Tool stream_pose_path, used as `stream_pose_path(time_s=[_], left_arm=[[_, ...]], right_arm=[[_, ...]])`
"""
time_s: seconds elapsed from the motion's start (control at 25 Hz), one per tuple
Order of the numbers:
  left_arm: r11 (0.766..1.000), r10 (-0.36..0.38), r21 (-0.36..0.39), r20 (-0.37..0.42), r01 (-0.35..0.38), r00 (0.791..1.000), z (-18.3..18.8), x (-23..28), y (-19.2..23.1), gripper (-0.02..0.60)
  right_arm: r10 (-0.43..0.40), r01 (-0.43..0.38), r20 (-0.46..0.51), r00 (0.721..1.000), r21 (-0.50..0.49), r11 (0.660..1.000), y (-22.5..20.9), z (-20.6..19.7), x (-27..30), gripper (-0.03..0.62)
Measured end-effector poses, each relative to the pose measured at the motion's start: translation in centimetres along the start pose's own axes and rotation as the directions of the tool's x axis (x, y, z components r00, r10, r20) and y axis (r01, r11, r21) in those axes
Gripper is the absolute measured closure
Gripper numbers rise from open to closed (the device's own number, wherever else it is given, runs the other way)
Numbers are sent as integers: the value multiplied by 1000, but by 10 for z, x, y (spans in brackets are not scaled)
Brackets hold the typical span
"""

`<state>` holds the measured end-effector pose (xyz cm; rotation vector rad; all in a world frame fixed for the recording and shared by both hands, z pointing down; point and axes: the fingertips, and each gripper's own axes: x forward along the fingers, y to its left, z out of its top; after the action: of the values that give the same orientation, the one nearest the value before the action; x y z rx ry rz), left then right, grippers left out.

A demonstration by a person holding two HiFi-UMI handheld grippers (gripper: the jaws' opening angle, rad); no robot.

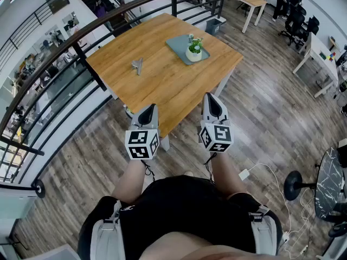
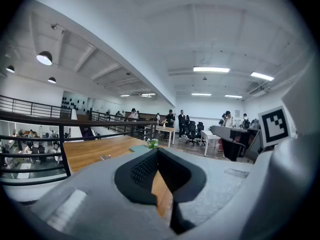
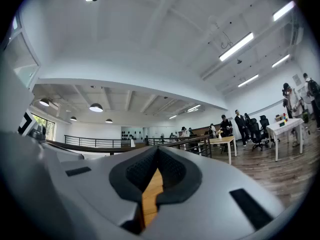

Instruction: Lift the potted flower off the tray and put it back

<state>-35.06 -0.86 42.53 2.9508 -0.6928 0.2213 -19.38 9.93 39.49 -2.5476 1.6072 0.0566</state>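
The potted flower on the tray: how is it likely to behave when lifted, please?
The potted flower looks small, so probably light. Its white pot seems smooth and rounded, so perhaps slippery and breakable. The foliage rises above the pot, so a high push might tip it on the flat tray.

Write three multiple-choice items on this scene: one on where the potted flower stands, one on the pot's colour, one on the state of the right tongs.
1. Where does the potted flower stand?
A beside the tray; B on it; C under it.
2. What colour is the pot?
A white; B red; C black.
3. The right tongs are:
A shut and empty; B wide open; C shut on the pot.

Key: B, the pot rests on the tray; A, the pot shows white; A, the jaws meet with nothing between them.
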Motion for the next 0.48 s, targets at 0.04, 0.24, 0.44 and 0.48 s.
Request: stream_pose_path(time_s=[0.04,0.24,0.44,0.48], left_arm=[[1000,0,0,-1,0,1000,0,-1,-1,566],[1000,-2,6,-1,2,1000,0,-2,-7,566],[1000,-5,13,2,5,1000,3,0,-14,566],[1000,-3,14,3,3,1000,4,0,-15,566]], right_arm=[[0,0,2,1000,1,1000,0,2,-2,597],[3,-3,7,1000,5,1000,-4,4,-5,597],[-8,8,10,1000,5,1000,-10,3,-7,597],[-14,14,13,1000,4,1000,-12,4,-8,597]])
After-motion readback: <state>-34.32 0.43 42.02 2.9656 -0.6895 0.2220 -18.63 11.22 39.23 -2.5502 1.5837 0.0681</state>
